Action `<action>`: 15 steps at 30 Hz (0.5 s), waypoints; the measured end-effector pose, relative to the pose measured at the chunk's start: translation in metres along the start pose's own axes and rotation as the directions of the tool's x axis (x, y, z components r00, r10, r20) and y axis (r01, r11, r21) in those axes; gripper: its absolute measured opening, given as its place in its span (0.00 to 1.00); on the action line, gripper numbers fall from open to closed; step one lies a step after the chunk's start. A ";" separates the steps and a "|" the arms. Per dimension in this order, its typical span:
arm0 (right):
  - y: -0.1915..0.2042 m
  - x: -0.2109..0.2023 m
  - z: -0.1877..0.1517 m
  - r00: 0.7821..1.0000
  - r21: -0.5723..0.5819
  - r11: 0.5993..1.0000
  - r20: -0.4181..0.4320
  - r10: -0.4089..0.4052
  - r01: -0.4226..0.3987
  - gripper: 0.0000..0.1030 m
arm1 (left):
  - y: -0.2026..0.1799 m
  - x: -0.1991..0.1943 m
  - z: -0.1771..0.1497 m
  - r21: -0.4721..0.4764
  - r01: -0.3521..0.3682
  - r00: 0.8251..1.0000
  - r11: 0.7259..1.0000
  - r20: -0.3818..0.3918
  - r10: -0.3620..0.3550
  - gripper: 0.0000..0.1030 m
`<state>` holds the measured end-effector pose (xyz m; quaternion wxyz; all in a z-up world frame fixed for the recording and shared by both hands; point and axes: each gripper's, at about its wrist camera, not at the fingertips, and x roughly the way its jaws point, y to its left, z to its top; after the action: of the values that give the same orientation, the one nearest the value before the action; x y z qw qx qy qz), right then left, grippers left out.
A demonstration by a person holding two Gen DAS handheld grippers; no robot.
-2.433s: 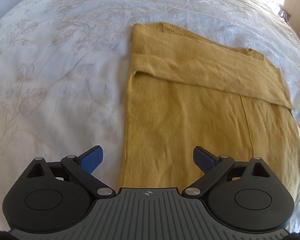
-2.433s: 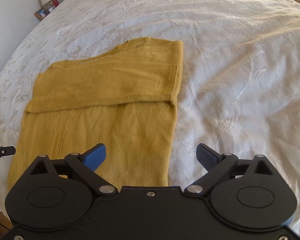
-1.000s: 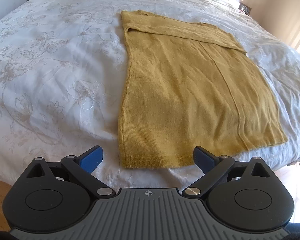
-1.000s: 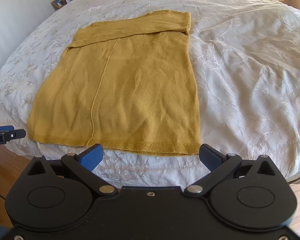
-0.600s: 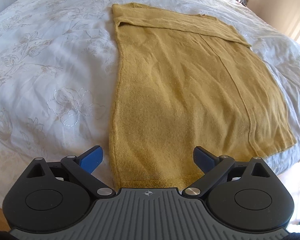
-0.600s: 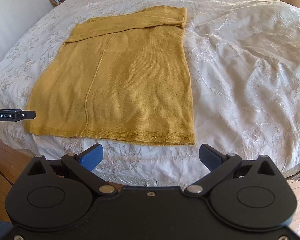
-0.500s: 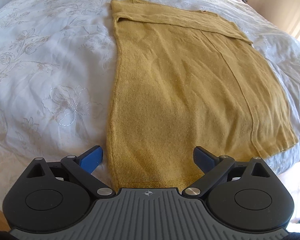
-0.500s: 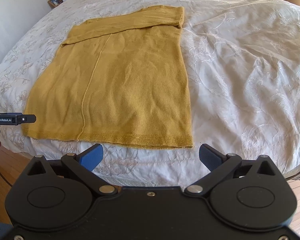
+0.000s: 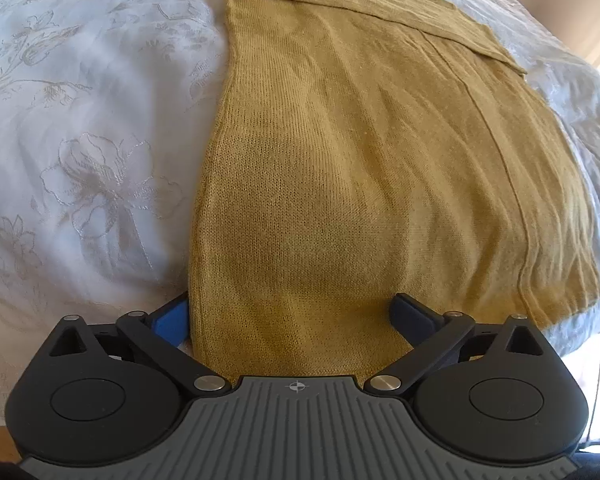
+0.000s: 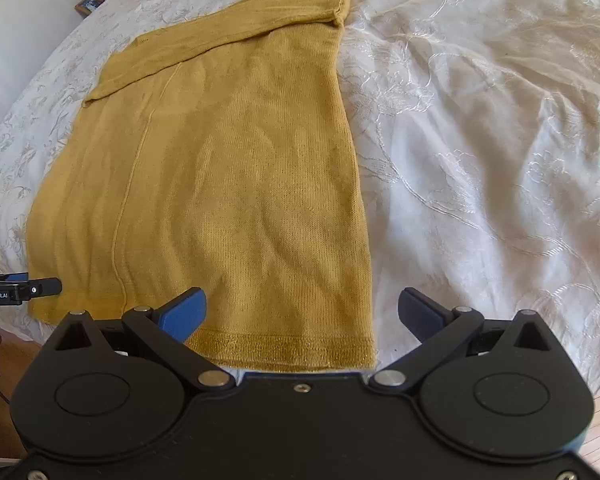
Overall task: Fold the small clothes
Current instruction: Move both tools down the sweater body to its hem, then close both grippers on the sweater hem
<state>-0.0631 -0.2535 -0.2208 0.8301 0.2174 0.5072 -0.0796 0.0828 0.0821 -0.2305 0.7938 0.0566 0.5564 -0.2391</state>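
Both grippers have dropped closer to the near hem since half a second ago, so the garment now fills more of each view. Mustard knit top (image 9: 364, 184) lies flat on white embroidered bedspread (image 9: 80, 120), long axis running away from the cameras, hem nearest, folded-over sleeve band (image 10: 236, 36) across the far end. Vertical seam line runs the length of the cloth, off-centre. Left gripper (image 9: 292, 316) spread wide, blue-padded fingers (image 9: 172, 316) straddling the hem's left corner; left pad sits just beside the cloth's left edge, right finger over the fabric, hem itself hidden under the gripper body. Whether the pads touch the cloth, cannot tell. Right gripper (image 10: 300, 312) also wide apart, nothing held; ribbed hem visible between its fingers, right corner of the hem lying inside the gap, left pad over the cloth, right finger above bare bedspread. Tip of the left tool shows at the left edge of the right wrist view, by the hem's other corner. Wooden floor (image 10: 4, 380) visible below the bed edge.
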 end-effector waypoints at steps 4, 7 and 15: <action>-0.005 0.015 0.006 0.999 0.016 0.999 -0.042 0.034 -0.034 0.99 | -0.001 0.005 0.001 -0.018 -0.013 1.000 1.000 -0.008 0.013 0.99; -0.010 0.023 0.010 0.996 0.020 0.998 -0.074 0.056 -0.055 0.99 | -0.004 0.007 0.001 -0.025 -0.025 1.000 0.999 -0.003 0.025 1.00; -0.016 0.034 0.011 0.987 0.015 0.996 -0.131 0.090 -0.089 1.00 | -0.009 0.008 0.000 -0.041 -0.053 0.998 0.998 0.020 0.054 1.00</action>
<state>-0.0436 -0.2700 -0.2507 0.7967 0.2486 0.5501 -0.0299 0.0805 0.0715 -0.2362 0.8066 0.0529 0.5511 -0.2071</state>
